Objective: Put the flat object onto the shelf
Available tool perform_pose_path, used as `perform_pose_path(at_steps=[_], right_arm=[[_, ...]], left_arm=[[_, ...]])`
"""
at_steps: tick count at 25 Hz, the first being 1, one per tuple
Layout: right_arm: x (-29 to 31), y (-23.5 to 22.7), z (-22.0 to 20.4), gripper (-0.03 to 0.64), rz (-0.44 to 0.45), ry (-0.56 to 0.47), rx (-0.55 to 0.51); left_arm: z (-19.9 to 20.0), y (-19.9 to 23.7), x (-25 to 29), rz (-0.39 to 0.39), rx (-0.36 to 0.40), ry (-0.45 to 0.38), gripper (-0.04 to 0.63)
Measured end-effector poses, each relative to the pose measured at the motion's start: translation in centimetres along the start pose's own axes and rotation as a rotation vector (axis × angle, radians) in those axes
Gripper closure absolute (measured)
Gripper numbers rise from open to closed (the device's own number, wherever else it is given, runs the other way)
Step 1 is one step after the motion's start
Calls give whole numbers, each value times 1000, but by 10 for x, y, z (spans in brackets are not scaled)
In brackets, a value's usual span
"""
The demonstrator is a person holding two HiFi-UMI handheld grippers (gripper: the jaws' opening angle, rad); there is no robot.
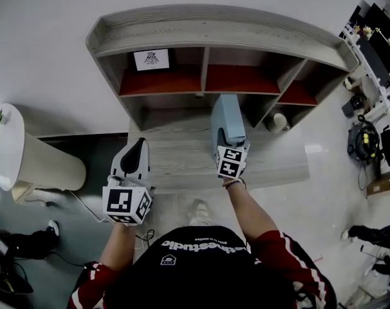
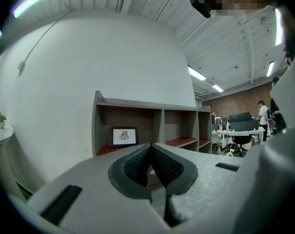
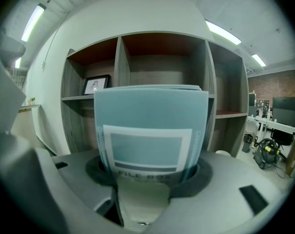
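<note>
A light blue file box [image 1: 226, 117] stands upright in my right gripper [image 1: 229, 138], whose jaws are shut on its lower end. In the right gripper view the file box [image 3: 150, 126] fills the middle between the pads of that gripper [image 3: 150, 168] and faces the grey shelf unit [image 3: 206, 72]. The shelf unit [image 1: 208, 28] has several open compartments with red-brown boards. The box is held in front of the middle compartment. My left gripper [image 1: 137, 148] hangs lower left, shut and empty; its pads meet at the tip of the gripper [image 2: 150, 149].
A framed picture [image 1: 151, 59] stands in the upper left compartment. A white round object [image 1: 278, 121] sits at the shelf's lower right. A wooden platform [image 1: 182, 163] lies before the shelf. A white round table [image 1: 5, 140] stands at left, desks and cables at right.
</note>
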State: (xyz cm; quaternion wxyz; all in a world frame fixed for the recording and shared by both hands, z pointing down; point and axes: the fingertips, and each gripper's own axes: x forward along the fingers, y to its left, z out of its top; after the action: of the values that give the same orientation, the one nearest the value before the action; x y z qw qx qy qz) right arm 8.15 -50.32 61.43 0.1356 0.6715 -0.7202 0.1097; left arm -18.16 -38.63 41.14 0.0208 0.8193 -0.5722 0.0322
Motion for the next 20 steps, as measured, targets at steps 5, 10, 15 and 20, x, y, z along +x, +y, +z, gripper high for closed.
perform_pose_path(at_steps=[5, 10, 15, 20], right_arm=[[20, 1, 4, 344, -10, -5, -3], [31, 1, 8, 339, -11, -2, -9], [38, 2, 10, 331, -7, 3, -23], [42, 3, 11, 323, 6, 3, -34]], left_arm=[[-2, 7, 8, 12, -1, 6, 589], [-4, 12, 12, 21, -4, 16, 589], [-6, 16, 15, 27, -8, 19, 589], [-7, 17, 13, 30, -8, 23, 589]])
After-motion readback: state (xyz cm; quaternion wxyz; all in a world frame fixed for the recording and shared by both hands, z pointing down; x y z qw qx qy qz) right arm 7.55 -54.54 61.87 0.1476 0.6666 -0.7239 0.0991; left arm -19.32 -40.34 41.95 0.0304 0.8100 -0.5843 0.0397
